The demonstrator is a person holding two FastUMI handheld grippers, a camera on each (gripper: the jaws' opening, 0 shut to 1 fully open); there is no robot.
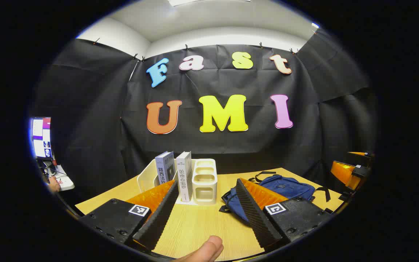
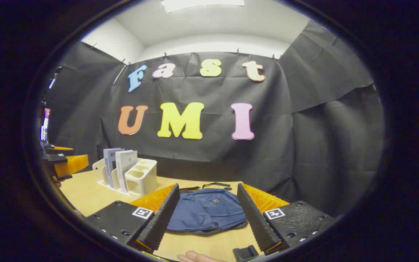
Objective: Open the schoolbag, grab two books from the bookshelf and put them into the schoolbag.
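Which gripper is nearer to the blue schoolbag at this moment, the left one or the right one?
Right. The right gripper hangs open directly before the schoolbag, which lies between its fingers in view. The left gripper faces the bookshelf, with the bag off to its right.

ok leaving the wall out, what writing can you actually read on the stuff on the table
"路西法效" on the spine of the grey-blue upright book; the rest is hidden lower down.
"社会心理", as best I can tell, on the spine of the white upright book; its small print is blurred.
Dark patch on the blue fabric schoolbag: too small to read.
Square black-and-white marker: a pattern, no words.
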